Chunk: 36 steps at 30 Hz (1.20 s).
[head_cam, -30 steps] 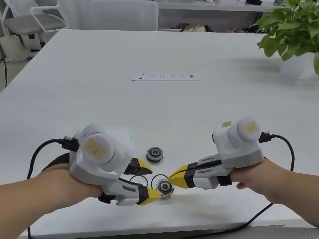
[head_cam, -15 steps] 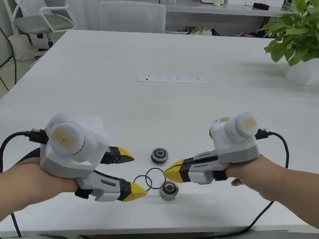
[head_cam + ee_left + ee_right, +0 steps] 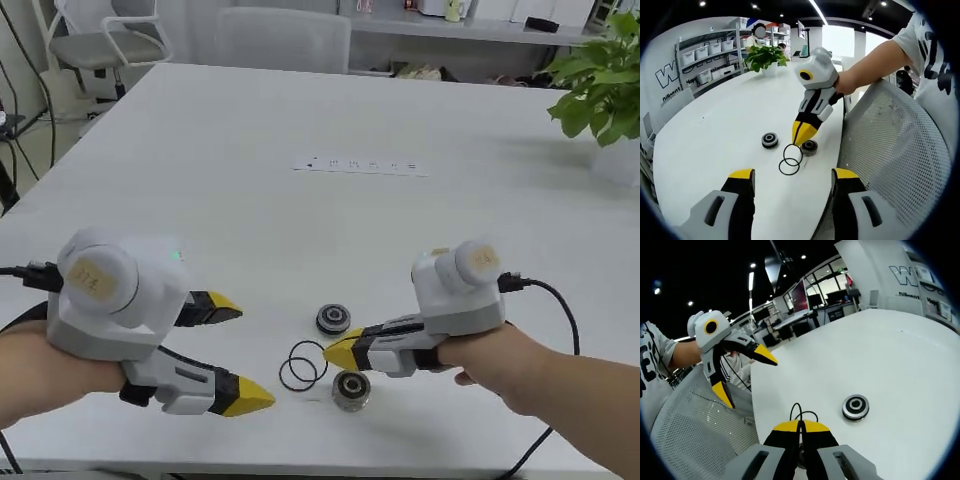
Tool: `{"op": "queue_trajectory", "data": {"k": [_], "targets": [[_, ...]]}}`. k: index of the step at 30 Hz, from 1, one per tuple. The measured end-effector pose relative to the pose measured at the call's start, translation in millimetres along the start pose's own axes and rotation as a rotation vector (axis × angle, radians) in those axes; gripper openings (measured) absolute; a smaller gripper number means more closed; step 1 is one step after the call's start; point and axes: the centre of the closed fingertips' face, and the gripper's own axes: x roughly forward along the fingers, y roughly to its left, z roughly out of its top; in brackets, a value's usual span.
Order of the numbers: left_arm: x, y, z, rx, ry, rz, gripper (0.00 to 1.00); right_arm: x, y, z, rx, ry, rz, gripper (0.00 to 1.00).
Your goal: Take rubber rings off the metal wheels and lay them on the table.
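Observation:
Two black rubber rings (image 3: 303,366) lie overlapping on the white table (image 3: 300,220), also seen in the left gripper view (image 3: 789,161). One metal wheel (image 3: 333,319) sits just behind them, a second wheel (image 3: 350,389) just to their right. My right gripper (image 3: 336,352) is shut, its yellow tips pinching the edge of the nearer ring (image 3: 801,414). My left gripper (image 3: 243,355) stands open to the left of the rings, nothing between its jaws. From the left gripper view (image 3: 793,174) both wheels (image 3: 770,140) (image 3: 809,147) and the right gripper (image 3: 802,137) are ahead.
A printed paper strip (image 3: 360,165) lies mid-table. A potted plant (image 3: 600,90) stands at the far right, and chairs (image 3: 285,40) line the far edge. The table's front edge (image 3: 330,462) runs close below the wheels. A black cable (image 3: 560,330) trails from the right gripper.
My left gripper has drawn back to the left, away from the rings, and stays open. The right gripper stays shut at the ring's edge. The head camera has shifted.

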Motion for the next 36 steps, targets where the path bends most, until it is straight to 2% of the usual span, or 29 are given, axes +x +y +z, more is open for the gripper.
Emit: {"op": "queue_trajectory", "data": {"k": [14, 26, 36], "targets": [[-14.9, 8.8, -10.5, -0.032, 0.008, 0.040, 0.64, 17.1, -1.0, -8.3, 0.019, 0.040, 0.000, 0.00], [-17.9, 11.2, -18.5, -0.047, 0.021, 0.050, 0.64, 19.1, -12.9, -17.1, 0.027, 0.065, -0.044, 0.00], [-15.3, 10.1, -19.1, -0.053, 0.026, 0.046, 0.64, 23.5, -20.4, -18.4, 0.037, 0.077, -0.085, 0.00]]}}
